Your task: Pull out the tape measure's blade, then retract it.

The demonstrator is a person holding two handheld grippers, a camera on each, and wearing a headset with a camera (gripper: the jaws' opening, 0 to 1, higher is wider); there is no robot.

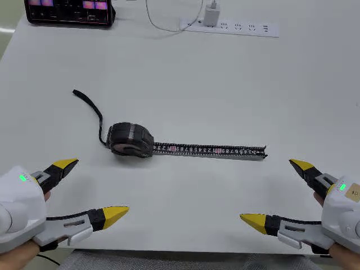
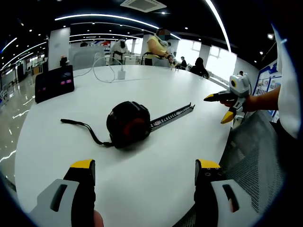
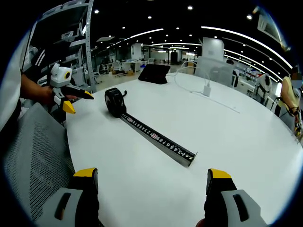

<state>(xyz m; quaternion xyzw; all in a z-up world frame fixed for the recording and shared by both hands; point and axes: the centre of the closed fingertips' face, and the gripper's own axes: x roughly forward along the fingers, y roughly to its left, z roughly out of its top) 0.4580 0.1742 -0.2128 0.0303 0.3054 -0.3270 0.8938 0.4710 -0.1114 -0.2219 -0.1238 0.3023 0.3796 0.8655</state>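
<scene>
The white table (image 1: 225, 84) lies under both pairs of fingers. The left gripper (image 1: 95, 187) hovers at the near edge with its yellow-tipped fingers (image 1: 115, 212) spread wide, pinching nothing. The right gripper (image 1: 271, 190) hovers at the same edge, well apart from the left, its fingers (image 1: 251, 218) also spread wide and empty. Far beyond the left fingers stands a dark tablet (image 1: 68, 11). Far beyond the right fingers lies a white power strip (image 1: 236, 26). The tape measure (image 1: 130, 140) sits on the table ahead of the left fingers and a little toward the right ones, touched by neither gripper. Its blade (image 1: 209, 151) is drawn out flat on the table, running from the case toward the right gripper; its end lies just ahead of the right fingers. The black strap (image 1: 93, 109) curls away from the case, beyond the left fingers. A charger (image 1: 212, 14) is plugged into the strip
</scene>
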